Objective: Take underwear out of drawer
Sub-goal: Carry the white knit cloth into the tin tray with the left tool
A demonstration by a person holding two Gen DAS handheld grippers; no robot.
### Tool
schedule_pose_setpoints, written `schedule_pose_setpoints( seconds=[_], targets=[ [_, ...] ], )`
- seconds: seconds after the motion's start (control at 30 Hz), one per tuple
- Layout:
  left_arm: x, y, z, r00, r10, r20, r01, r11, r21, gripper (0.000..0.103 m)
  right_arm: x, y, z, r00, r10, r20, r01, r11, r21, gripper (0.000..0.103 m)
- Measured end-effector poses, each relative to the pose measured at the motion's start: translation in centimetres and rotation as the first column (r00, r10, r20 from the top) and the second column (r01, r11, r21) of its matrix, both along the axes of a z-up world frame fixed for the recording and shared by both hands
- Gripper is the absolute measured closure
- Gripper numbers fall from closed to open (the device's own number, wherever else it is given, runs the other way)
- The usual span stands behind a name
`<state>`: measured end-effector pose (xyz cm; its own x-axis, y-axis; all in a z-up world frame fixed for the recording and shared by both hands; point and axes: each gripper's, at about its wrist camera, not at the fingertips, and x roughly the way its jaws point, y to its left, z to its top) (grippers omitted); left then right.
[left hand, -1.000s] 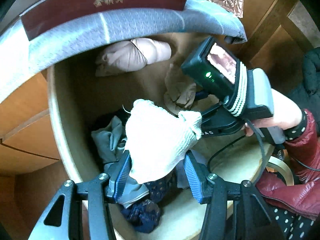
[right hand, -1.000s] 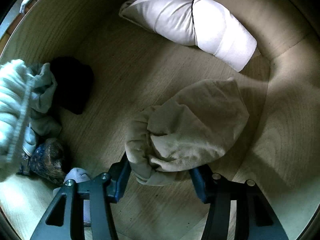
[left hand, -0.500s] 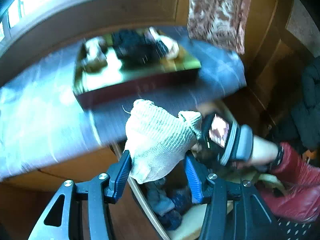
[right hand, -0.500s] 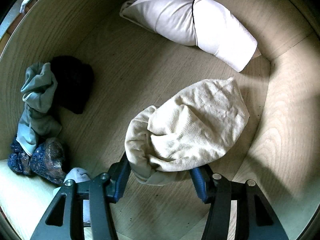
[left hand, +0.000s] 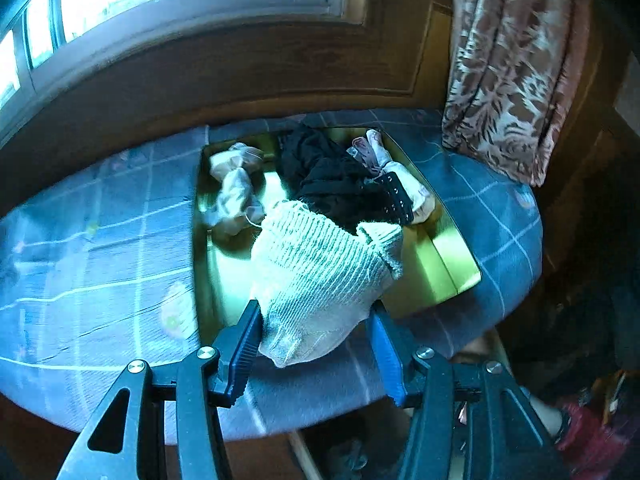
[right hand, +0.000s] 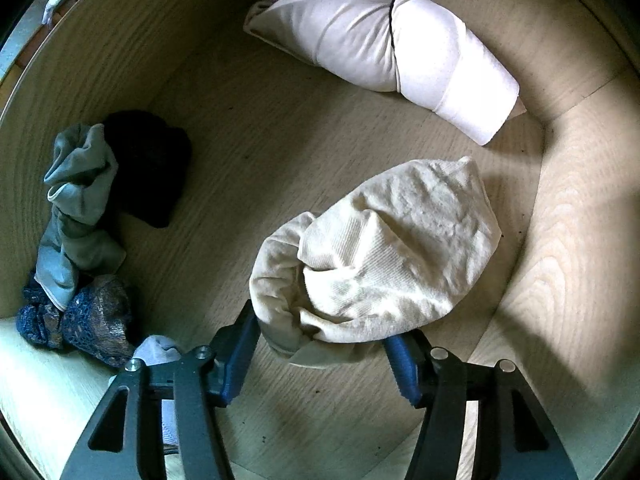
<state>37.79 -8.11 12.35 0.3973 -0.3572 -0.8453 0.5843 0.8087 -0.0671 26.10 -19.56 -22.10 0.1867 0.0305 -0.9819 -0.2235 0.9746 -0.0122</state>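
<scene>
- left gripper [left hand: 316, 342]: jaws closed on a white ribbed knit garment [left hand: 320, 276], both pads pressed into its lower bunched edge; it hangs in the air above the tray [left hand: 448, 268], clear of the drawer.
- tray: shiny gold, sits on a blue checked bed cover [left hand: 100, 264]. Inside it, left to right: pale crumpled piece [left hand: 236, 192], black lacy piece [left hand: 328, 176], pinkish piece [left hand: 384, 164] against the right wall.
- ribbed garment handling, my read: light, soft, stretchy, nothing fragile. The grip on the bunched edge looks firm enough, and the loose top will flop when let go over the tray.
- right gripper [right hand: 320, 360]: points down into the drawer [right hand: 572, 248], jaws opening, straddling the near end of a cream ribbed garment [right hand: 384, 256] that lies on the drawer floor; left pad touches the fabric, right pad is mostly hidden under it, so no real clamp.
- drawer contents relative to the cream garment: far left a grey-green piece [right hand: 76, 208] with a black piece [right hand: 148, 164] beside it, blue lace piece [right hand: 80, 320] below those; beyond the cream one a rolled white bundle [right hand: 384, 52], well apart.
- cream garment handling, my read: soft, limp, not slippery. Best hold is the thick folded rim at the near end, pinching several layers; a thin single layer may slide out.
</scene>
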Motion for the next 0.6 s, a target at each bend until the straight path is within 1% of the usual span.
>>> schedule_pose_setpoints(
  seconds=[0.2, 0.33, 0.37, 0.5, 0.6],
  targets=[
    [3.2, -1.6, -2.4, 0.998, 0.029, -0.058, -0.029, 1.0, 0.002, 0.05, 0.0, 0.2, -0.1, 1.0, 0.002, -0.001, -0.002, 1.0, -0.001, 0.04],
    [4.8, -2.3, -3.2, 0.997, 0.042, -0.062, -0.042, 0.999, 0.005, 0.05, 0.0, 0.3, 0.0, 1.0, -0.001, 0.003, 0.001, 1.0, 0.001, 0.039],
    [5.3, -2.6, -3.6, 0.996, 0.045, -0.071, -0.045, 0.999, 0.006, 0.05, 0.0, 0.6, 0.0, 1.0, 0.007, 0.003, -0.007, 1.0, -0.003, 0.037],
    [6.4, -3.4, -5.0, 0.994, 0.052, -0.1, -0.05, 0.998, 0.029, 0.05, 0.0, 0.8, -0.1, 1.0, 0.009, 0.004, -0.009, 1.0, 0.001, 0.037],
    [6.7, -3.8, -5.4, 0.993, 0.052, -0.107, -0.05, 0.998, 0.026, 0.05, -0.1, 0.9, 0.0, 1.0, 0.009, 0.004, -0.009, 1.0, 0.0, 0.037]
  ],
)
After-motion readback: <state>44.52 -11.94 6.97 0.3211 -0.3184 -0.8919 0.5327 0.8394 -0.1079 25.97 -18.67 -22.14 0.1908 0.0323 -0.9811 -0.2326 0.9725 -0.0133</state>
